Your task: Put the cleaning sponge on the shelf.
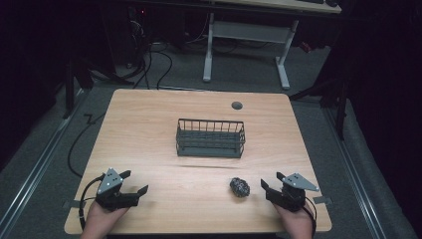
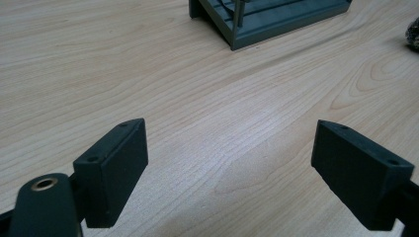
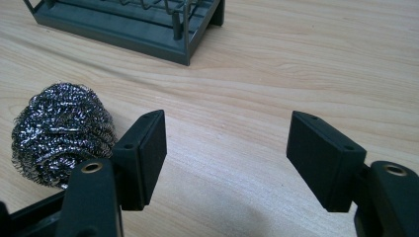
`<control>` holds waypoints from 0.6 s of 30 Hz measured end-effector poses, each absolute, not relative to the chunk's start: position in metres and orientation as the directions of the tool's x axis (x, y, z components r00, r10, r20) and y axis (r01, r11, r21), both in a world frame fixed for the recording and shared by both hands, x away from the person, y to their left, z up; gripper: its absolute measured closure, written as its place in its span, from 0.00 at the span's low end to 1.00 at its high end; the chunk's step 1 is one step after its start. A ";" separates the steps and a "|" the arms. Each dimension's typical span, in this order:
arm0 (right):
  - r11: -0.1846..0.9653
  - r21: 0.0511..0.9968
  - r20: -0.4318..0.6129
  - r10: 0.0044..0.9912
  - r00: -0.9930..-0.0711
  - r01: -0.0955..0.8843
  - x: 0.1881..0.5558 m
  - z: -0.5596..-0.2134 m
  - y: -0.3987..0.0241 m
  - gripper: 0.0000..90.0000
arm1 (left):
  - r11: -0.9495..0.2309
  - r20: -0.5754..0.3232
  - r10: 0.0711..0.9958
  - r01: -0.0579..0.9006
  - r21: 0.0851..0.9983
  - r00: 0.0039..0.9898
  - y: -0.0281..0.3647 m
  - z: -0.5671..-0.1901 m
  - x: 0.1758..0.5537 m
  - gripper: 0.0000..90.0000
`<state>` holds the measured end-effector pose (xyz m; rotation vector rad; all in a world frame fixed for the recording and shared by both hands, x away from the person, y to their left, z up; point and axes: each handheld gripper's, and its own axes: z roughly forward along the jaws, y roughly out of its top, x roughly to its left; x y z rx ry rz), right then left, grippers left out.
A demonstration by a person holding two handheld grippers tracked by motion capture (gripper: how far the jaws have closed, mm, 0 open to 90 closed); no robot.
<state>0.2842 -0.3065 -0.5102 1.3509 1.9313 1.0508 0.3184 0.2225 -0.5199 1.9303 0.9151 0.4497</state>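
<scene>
On the wooden table (image 1: pixel 149 129) there are three kinds of thing to count: one dark wire basket (image 1: pixel 211 138), one ball of steel wool (image 1: pixel 240 187), and two hand-held grippers. The basket stands upright near the middle of the table, and nothing can be seen inside it. The steel wool lies on the bare wood nearer the person, in front of the basket's right end and well apart from it. The left gripper (image 1: pixel 134 182) rests low at the table's near left corner, held by the person's left hand (image 1: pixel 102 217), its jaws spread wide and released with nothing but wood grain between them; in the left gripper view the basket's corner (image 2: pixel 267 22) sits far ahead and the steel wool (image 2: pixel 413 33) just shows at the right edge. The right gripper (image 1: pixel 271 181) sits at the near right, held by the right hand (image 1: pixel 293 221), pointing inward toward the steel wool, which lies just beside its jaw tips without touching. In the right gripper view its jaws stand wide apart and empty, the steel wool (image 3: pixel 62 131) lying outside the left jaw, and the basket (image 3: pixel 128 24) beyond.
</scene>
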 end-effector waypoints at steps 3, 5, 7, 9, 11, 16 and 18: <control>0.200 0.833 -0.015 0.940 -0.341 0.516 0.283 -0.510 -0.304 0.35 | -0.295 -0.058 0.751 0.412 0.862 0.658 0.222 -0.519 0.317 0.16; 0.205 0.831 -0.020 0.940 -0.341 0.516 0.283 -0.510 -0.303 0.35 | -0.302 -0.051 0.748 0.409 0.861 0.662 0.221 -0.519 0.317 0.16; 0.212 0.831 -0.027 0.939 -0.343 0.514 0.283 -0.509 -0.301 0.35 | -0.306 -0.051 0.746 0.410 0.860 0.664 0.221 -0.520 0.318 0.16; 0.216 0.829 -0.032 0.939 -0.341 0.517 0.284 -0.509 -0.299 0.34 | -0.307 -0.050 0.745 0.408 0.860 0.665 0.221 -0.520 0.318 0.16; 0.221 0.827 -0.037 0.939 -0.342 0.517 0.284 -0.509 -0.299 0.33 | -0.310 -0.049 0.743 0.408 0.859 0.668 0.220 -0.520 0.317 0.16; 0.211 0.826 -0.027 0.941 -0.338 0.523 0.284 -0.509 -0.300 0.32 | -0.312 -0.048 0.743 0.409 0.858 0.667 0.221 -0.520 0.317 0.16; 0.220 0.820 -0.035 0.940 -0.338 0.528 0.284 -0.508 -0.300 0.32 | -0.313 -0.047 0.743 0.410 0.857 0.667 0.221 -0.520 0.317 0.16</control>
